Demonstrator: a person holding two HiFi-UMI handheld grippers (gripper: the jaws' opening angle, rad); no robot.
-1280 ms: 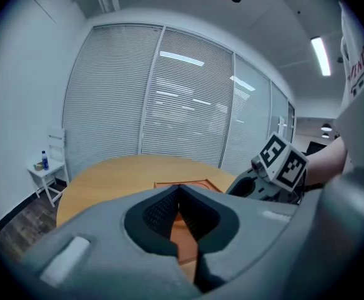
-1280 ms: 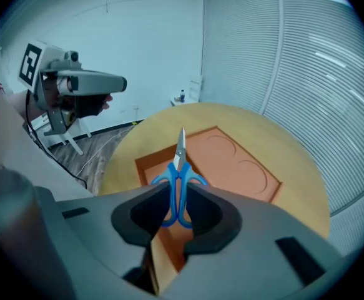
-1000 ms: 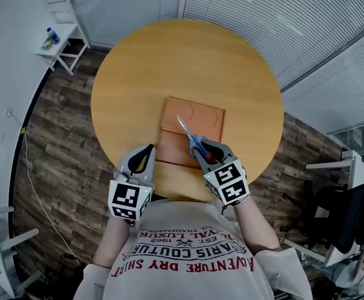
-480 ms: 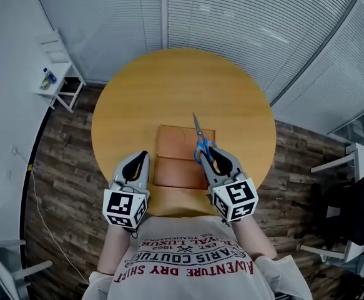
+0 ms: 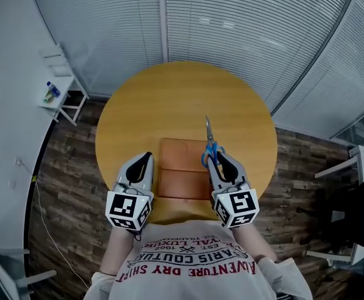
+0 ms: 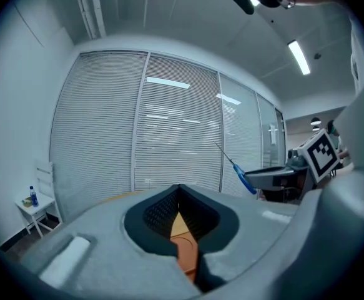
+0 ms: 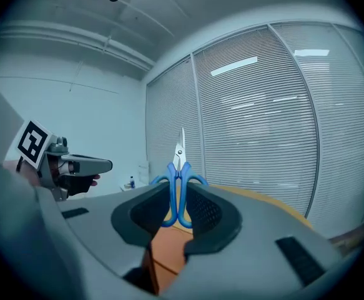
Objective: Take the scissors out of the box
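Observation:
The scissors (image 5: 210, 144), blue-handled with thin steel blades, hang above the right edge of the open orange-brown box (image 5: 180, 167) on the round wooden table (image 5: 169, 99). My right gripper (image 5: 221, 161) is shut on the blue handles, and the blades point away from me. In the right gripper view the scissors (image 7: 178, 167) stand upright between the jaws of the right gripper (image 7: 178, 192). My left gripper (image 5: 142, 162) hovers over the box's left edge, shut and holding nothing. The left gripper view shows the left gripper (image 6: 178, 199) and, off to the right, the scissors (image 6: 238, 166).
A small white side table (image 5: 60, 86) with a bottle stands on the wooden floor at far left. Window blinds (image 5: 231, 30) run behind the table. A dark office chair (image 5: 353, 214) sits at far right. The person's torso fills the bottom of the head view.
Both grippers have risen. The scissors came up off the box in the right gripper, and their blades swung from pointing up-left to pointing straight away.

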